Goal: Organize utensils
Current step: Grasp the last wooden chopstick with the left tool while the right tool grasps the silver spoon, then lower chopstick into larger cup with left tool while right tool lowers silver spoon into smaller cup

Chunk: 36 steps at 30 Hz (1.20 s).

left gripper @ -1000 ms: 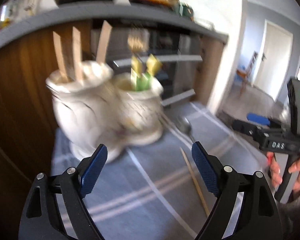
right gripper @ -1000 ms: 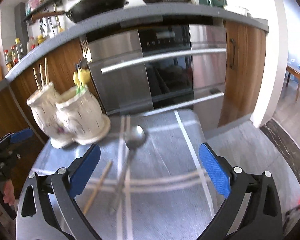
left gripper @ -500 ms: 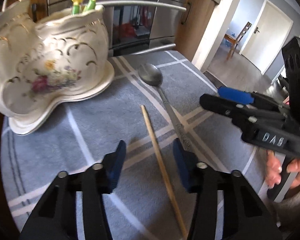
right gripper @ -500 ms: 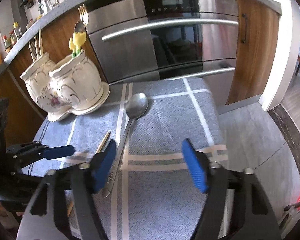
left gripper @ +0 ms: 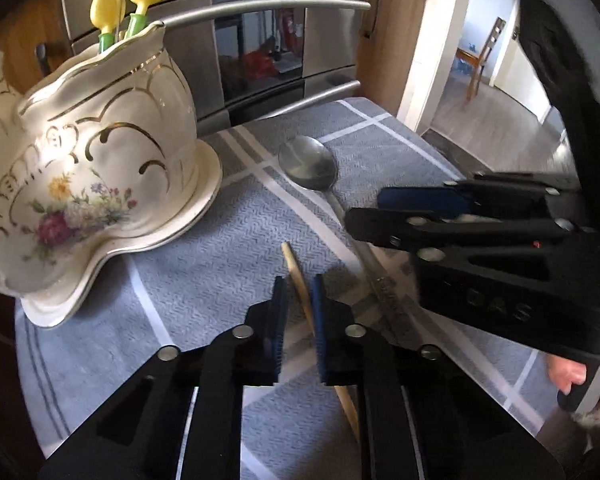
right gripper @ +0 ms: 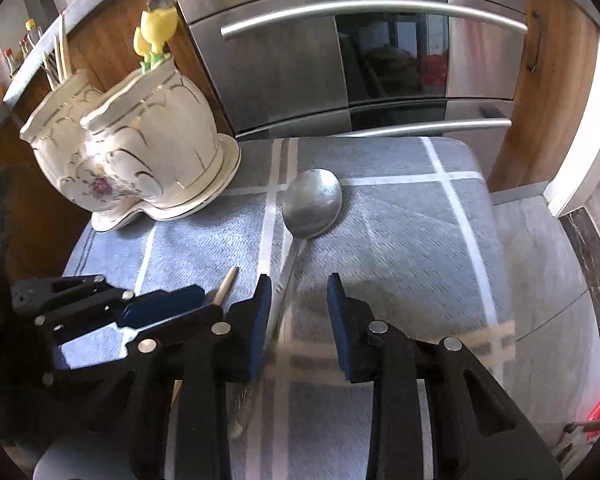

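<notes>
Both grippers now sit lower over the cloth than a second ago. The left gripper (left gripper: 297, 312) has just been closing around the wooden chopstick (left gripper: 296, 276). The right gripper (right gripper: 296, 312) narrows too (spoon handle (right gripper: 278, 304) at its left pad).

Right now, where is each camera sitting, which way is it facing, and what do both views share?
Left wrist: on the left gripper, angled down at the chopstick between its closing pads; right gripper and a hand show.
Right wrist: on the right gripper, angled down at the spoon, jaws closing around the handle; left gripper shows.
Shared: spoon, chopstick, ceramic holder, cloth, oven.
</notes>
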Motion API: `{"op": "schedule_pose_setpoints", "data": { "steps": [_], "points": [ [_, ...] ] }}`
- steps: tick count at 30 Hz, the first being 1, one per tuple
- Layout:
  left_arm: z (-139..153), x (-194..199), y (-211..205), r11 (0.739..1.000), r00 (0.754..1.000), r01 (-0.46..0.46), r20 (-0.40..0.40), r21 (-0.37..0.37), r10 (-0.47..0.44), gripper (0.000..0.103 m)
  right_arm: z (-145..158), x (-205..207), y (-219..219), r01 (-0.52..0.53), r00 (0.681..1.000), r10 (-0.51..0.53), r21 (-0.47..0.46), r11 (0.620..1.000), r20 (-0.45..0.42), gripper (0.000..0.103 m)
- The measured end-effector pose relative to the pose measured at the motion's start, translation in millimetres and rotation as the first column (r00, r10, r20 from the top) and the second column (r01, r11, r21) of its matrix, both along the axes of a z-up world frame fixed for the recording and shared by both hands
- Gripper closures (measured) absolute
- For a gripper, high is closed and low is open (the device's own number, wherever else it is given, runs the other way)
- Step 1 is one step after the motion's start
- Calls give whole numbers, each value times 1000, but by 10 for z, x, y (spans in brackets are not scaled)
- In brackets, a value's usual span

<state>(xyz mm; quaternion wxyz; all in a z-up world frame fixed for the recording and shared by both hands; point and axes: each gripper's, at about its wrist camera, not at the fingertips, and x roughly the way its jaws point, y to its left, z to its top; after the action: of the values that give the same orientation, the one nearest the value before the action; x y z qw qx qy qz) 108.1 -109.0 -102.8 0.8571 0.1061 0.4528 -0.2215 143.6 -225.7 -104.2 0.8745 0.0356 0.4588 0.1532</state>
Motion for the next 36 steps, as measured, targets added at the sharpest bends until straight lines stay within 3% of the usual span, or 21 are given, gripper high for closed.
{"op": "schedule_pose_setpoints", "data": {
  "steps": [8, 12, 16, 23, 31, 36],
  "points": [
    [20, 46, 236, 999, 999, -7, -35, -41, 5, 95, -53, 144, 112, -14, 1000, 15, -76, 997, 14, 80],
    [28, 38, 207, 1000, 1000, 11, -27, -9, -11, 95, -69, 155, 206, -28, 999, 34, -144, 989, 42, 91],
    [39, 35, 196, 1000, 999, 24, -26, 4, -24, 95, -72, 147, 139, -5, 999, 10, -106, 994, 51, 95],
    [44, 6, 371, 996, 999, 5, -44, -87, -9, 99, 20, 2, 76, 20, 994, -13, -62, 998, 106, 98],
    [361, -223, 600, 989, 999, 12, 44, -145, -6, 99, 202, -192, -44, 51, 984, -52, 10, 999, 168, 98],
    [690, -368, 807, 980, 991, 11, 132, -200, 16, 99, 475, -319, -35, 44, 964, -59, 66, 997, 258, 98]
  ]
}}
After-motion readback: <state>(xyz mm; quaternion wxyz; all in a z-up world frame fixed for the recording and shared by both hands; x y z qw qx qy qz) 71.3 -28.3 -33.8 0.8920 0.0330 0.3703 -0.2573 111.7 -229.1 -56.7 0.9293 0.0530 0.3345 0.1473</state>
